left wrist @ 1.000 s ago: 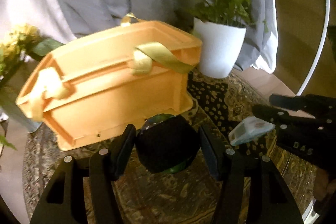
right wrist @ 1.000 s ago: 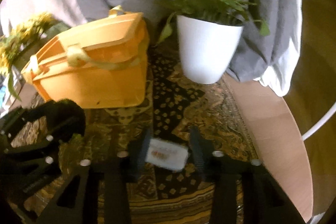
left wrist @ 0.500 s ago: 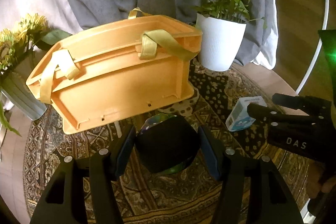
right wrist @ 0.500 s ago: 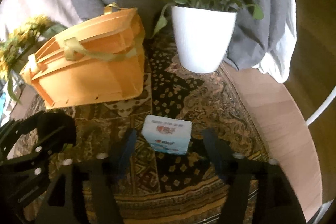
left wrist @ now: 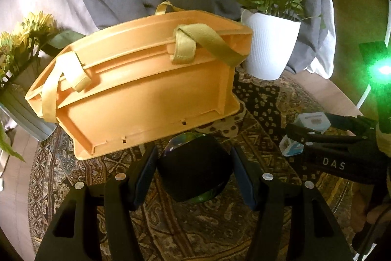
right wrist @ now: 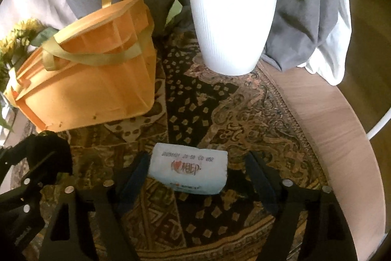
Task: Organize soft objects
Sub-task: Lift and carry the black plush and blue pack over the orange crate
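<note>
Each camera sits behind its jaws, looking forward and down, close to the rug [right wrist: 234, 114]. Both see the orange bag [left wrist: 146, 94] and white pot [right wrist: 232, 26] ahead.

Right claw [right wrist: 193, 187] sits low over the patterned rug [right wrist: 220, 109], its fingers [right wrist: 133, 177] spread wide either side of a pale blue tissue pack [right wrist: 189, 169] with a gap on each side. Behind to the left stands the orange bag [right wrist: 92, 80], olive straps draped over it. The white plant pot [right wrist: 232, 28] stands beside it. At far left, the left claw [right wrist: 29, 177] pokes in.
</note>
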Demonstrator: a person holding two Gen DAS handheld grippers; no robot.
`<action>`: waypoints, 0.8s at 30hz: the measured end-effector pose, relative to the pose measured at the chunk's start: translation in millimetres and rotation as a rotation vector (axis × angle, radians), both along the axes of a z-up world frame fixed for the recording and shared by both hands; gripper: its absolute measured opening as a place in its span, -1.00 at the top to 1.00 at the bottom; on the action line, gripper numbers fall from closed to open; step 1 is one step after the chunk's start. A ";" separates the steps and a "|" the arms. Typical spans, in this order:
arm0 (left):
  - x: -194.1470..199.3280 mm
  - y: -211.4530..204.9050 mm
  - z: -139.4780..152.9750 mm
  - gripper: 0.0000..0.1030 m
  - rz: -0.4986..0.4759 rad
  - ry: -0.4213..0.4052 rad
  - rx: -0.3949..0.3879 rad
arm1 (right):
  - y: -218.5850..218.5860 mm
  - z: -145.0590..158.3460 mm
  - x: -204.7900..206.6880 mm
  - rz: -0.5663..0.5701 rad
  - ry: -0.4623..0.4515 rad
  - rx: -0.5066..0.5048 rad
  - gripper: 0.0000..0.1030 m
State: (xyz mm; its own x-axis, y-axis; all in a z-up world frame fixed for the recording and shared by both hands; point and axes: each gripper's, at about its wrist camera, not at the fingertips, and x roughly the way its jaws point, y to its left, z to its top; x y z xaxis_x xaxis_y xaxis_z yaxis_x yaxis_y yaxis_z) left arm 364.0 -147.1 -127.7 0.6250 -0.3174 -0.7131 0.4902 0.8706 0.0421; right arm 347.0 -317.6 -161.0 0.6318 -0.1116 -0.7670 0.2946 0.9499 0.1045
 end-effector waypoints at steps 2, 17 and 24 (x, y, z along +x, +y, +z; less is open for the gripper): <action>1.5 0.1 -1.7 -0.18 0.002 0.002 0.002 | -0.1 -1.5 1.4 0.002 0.007 -0.001 -0.17; -13.2 17.7 23.9 -0.17 0.042 -0.043 -0.042 | 16.7 37.3 -20.7 0.035 -0.076 -0.041 -0.05; -27.8 41.4 54.9 -0.17 0.086 -0.086 -0.086 | 35.5 80.8 -35.0 0.078 -0.183 -0.063 -0.05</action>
